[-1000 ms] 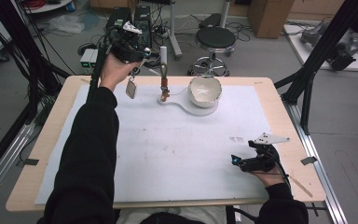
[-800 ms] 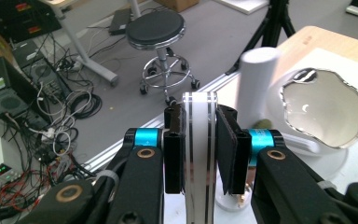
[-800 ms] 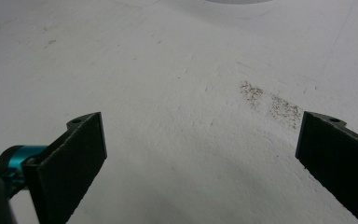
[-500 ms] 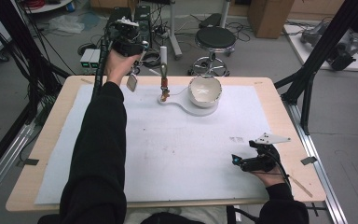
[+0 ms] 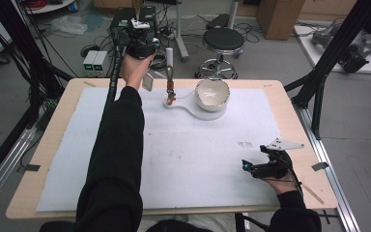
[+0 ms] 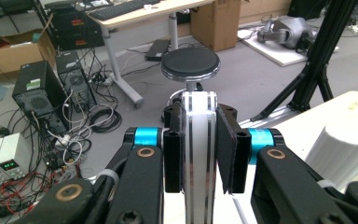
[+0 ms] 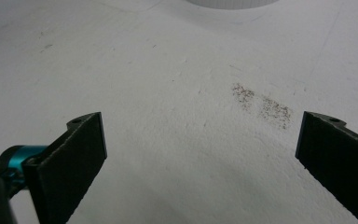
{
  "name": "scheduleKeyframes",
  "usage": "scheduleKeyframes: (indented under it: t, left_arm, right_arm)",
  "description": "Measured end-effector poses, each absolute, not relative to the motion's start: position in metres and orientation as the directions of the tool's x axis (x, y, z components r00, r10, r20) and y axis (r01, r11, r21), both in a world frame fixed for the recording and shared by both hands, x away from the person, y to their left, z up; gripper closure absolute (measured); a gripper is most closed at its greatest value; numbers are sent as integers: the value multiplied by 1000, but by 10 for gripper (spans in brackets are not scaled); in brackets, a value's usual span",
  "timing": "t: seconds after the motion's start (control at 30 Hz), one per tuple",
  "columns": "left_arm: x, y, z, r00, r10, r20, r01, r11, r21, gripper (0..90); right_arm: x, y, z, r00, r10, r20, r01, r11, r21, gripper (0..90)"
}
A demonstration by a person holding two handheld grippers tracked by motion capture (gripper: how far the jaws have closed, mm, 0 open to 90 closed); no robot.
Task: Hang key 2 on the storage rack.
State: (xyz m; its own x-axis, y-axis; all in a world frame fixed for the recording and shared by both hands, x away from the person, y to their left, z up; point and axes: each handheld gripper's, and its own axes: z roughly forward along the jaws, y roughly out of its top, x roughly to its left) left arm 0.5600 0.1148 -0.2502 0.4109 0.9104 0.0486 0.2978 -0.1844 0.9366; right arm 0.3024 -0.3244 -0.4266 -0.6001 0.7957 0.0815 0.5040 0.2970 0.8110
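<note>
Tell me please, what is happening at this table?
A person works with a gripper in each hand. The left gripper is shut on a flat white tool with dark stripes, held up beyond the table's far edge, near the white bowl on its white board. The right gripper rests open over the white mat, holding nothing.
</note>
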Motion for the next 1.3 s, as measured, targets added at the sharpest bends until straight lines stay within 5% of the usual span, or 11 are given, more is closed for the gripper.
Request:
scheduleKeyframes:
  t: [1.3]
  left_arm:
    - [566, 103, -258, 369, 924, -100, 336, -32, 941, 740]
  right_arm:
    - [302, -327, -429, -606, 790, 96, 515, 297, 804, 34]
